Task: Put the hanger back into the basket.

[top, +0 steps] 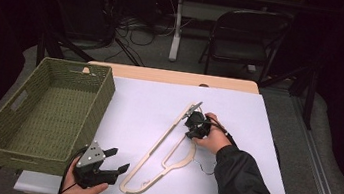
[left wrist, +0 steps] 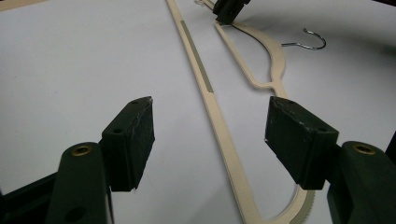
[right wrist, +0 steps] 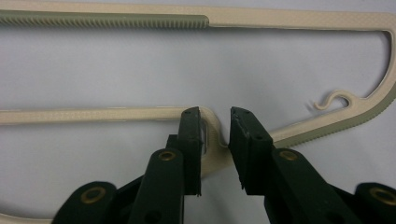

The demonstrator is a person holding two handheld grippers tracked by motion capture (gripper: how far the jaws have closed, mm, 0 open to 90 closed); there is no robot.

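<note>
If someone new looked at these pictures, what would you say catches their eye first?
Most likely the cream hanger lying slantwise on the white sheet mid-table, with the right tongs down at its upper arm, jaws a little apart around the curved neck in the right gripper view. Next, the green woven basket at the table's left, with nothing in it. The left tongs hover wide open near the hanger's near end.

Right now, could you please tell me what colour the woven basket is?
The basket is olive green, seen best in the high view.
</note>
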